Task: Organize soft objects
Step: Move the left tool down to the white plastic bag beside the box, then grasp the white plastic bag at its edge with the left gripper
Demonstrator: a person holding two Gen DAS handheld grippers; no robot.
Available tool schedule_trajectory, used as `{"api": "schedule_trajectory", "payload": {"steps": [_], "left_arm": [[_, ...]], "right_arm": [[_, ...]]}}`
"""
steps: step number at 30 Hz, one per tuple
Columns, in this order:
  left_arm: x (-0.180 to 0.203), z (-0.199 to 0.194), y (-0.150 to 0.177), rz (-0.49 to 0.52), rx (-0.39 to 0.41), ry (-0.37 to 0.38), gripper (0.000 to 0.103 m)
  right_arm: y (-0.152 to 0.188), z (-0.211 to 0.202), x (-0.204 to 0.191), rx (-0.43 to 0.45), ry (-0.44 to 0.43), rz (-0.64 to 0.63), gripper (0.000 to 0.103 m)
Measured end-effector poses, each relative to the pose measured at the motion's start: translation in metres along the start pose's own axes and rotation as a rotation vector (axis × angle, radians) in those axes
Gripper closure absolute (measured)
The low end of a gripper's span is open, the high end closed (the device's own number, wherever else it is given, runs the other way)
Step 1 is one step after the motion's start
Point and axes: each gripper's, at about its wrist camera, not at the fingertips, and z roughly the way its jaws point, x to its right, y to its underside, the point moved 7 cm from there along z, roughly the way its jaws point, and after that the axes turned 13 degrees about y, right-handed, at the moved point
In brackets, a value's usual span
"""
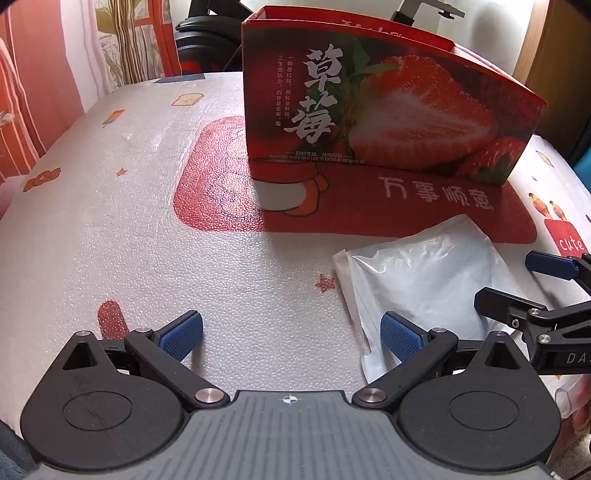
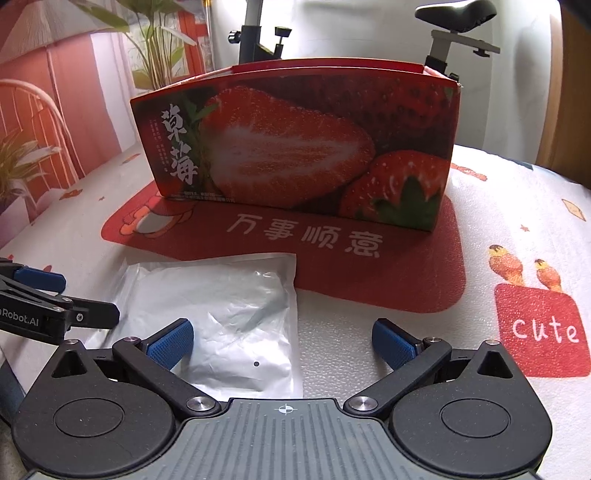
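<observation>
A soft white plastic pouch (image 1: 421,280) (image 2: 225,317) lies flat on the patterned tablecloth, just in front of a tall open-topped strawberry-print box (image 1: 373,110) (image 2: 295,147). My left gripper (image 1: 291,334) stands open above the cloth with nothing between its blue pads; the pouch lies under and beyond its right finger. My right gripper (image 2: 282,341) is open too, its left pad over the pouch's near part. Each gripper shows at the edge of the other's view: the right gripper (image 1: 517,284) and the left gripper (image 2: 81,299), both with jaws apart.
The box stands on a red printed patch of the tablecloth (image 1: 110,240) (image 2: 517,206). Behind the table are a plant (image 2: 162,48), red-and-white wall panels and a black stand with a seat (image 2: 461,22). Open cloth stretches to the left in the left wrist view.
</observation>
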Motion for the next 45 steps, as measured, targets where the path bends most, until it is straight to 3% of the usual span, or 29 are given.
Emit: {"api": "schedule_trajectory", "payload": {"steps": [14,29,32,34,37,39,41,45], "left_arm": [[0.002,0.0,0.002,-0.003,0.029,-0.017,0.0],[-0.001,-0.002,0.004,-0.006,-0.002,-0.017,0.0],[0.004,-0.005,0.007,0.011,-0.022,0.015,0.002],[0.009,-0.006,0.009,0.019,-0.029,0.045,0.007],[0.017,-0.009,0.009,0.031,-0.022,0.084,0.023],[0.023,-0.009,0.007,0.031,-0.014,0.119,0.043],[0.028,-0.008,0.004,0.032,-0.005,0.153,0.057],[0.033,-0.004,0.002,0.017,0.002,0.211,0.067]], "right_arm": [[-0.001,-0.001,0.0,0.018,0.005,0.008,0.0],[0.0,0.0,-0.008,0.006,-0.031,-0.073,0.0],[-0.001,0.0,-0.009,0.002,-0.042,-0.083,0.0],[0.0,-0.001,-0.01,0.001,-0.051,-0.097,0.0],[0.002,-0.003,-0.014,0.002,-0.066,-0.12,0.0],[0.004,-0.006,-0.018,0.004,-0.081,-0.143,0.001],[0.006,-0.008,-0.022,0.009,-0.102,-0.164,0.002],[0.009,-0.012,-0.029,0.016,-0.128,-0.197,0.006]]}}
